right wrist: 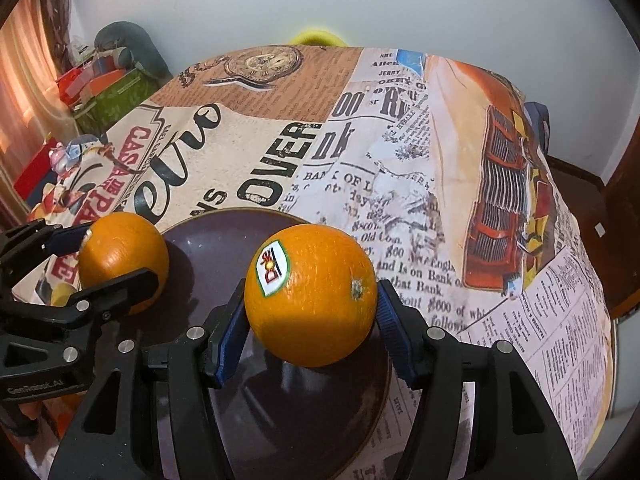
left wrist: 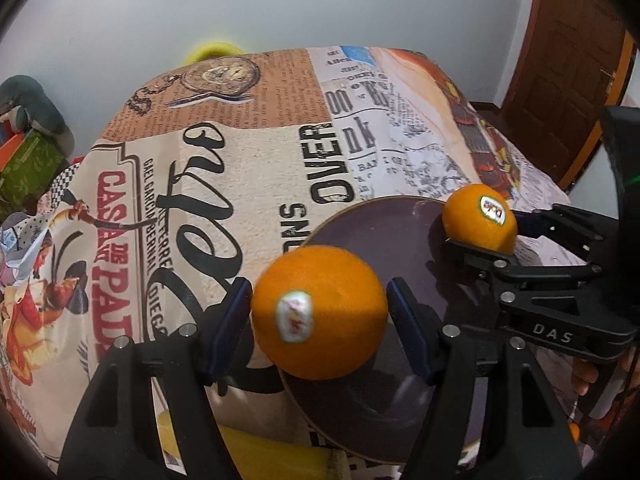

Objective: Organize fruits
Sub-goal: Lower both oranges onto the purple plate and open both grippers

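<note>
My left gripper (left wrist: pixel 319 312) is shut on an orange (left wrist: pixel 320 312) with a white sticker, held above the left rim of a dark purple plate (left wrist: pixel 380 400). My right gripper (right wrist: pixel 310 312) is shut on a second orange (right wrist: pixel 311 294) with a Dole sticker, held above the plate (right wrist: pixel 224 248). In the left wrist view the right gripper (left wrist: pixel 480 236) and its orange (left wrist: pixel 479 218) sit at the plate's far right edge. In the right wrist view the left gripper (right wrist: pixel 116 260) and its orange (right wrist: pixel 122 258) sit at the plate's left edge.
The table is covered by a printed newspaper-pattern cloth (left wrist: pixel 248 168). A yellow object (left wrist: pixel 212 50) shows behind the table's far edge. Boxes and clutter (right wrist: pixel 108 84) stand to the left, a wooden door (left wrist: pixel 560 60) to the right. A yellow sponge (left wrist: pixel 256 456) lies near the front edge.
</note>
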A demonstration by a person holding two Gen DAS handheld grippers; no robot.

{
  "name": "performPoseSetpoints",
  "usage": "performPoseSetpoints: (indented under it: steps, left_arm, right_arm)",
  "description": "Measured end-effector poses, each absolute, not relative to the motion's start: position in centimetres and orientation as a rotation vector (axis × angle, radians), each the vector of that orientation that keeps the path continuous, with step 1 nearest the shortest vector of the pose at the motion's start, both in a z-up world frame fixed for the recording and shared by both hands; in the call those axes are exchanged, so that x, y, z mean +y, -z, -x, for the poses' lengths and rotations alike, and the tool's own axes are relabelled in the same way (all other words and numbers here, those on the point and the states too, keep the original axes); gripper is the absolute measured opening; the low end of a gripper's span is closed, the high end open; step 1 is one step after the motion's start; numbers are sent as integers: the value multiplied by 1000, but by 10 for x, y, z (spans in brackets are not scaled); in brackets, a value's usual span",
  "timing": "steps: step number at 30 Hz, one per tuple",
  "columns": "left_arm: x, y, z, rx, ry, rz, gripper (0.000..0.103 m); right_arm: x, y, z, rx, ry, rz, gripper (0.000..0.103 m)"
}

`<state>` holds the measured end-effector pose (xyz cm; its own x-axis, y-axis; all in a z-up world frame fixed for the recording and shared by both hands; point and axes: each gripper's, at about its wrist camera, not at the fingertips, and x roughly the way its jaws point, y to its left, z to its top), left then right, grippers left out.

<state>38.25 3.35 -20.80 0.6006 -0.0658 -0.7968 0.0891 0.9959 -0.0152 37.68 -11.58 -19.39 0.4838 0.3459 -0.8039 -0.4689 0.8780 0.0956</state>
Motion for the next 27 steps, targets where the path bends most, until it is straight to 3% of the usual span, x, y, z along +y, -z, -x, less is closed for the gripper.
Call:
performPoseSetpoints:
  steps: [4,27]
  left_arm:
    - [36,196,-375,875,71,-43,76]
    - [58,143,-289,804,3,-25,77]
  right_arm:
    - [-121,194,-374,957,-502,127,58]
    - [-141,135,-298,882,-515,121,59]
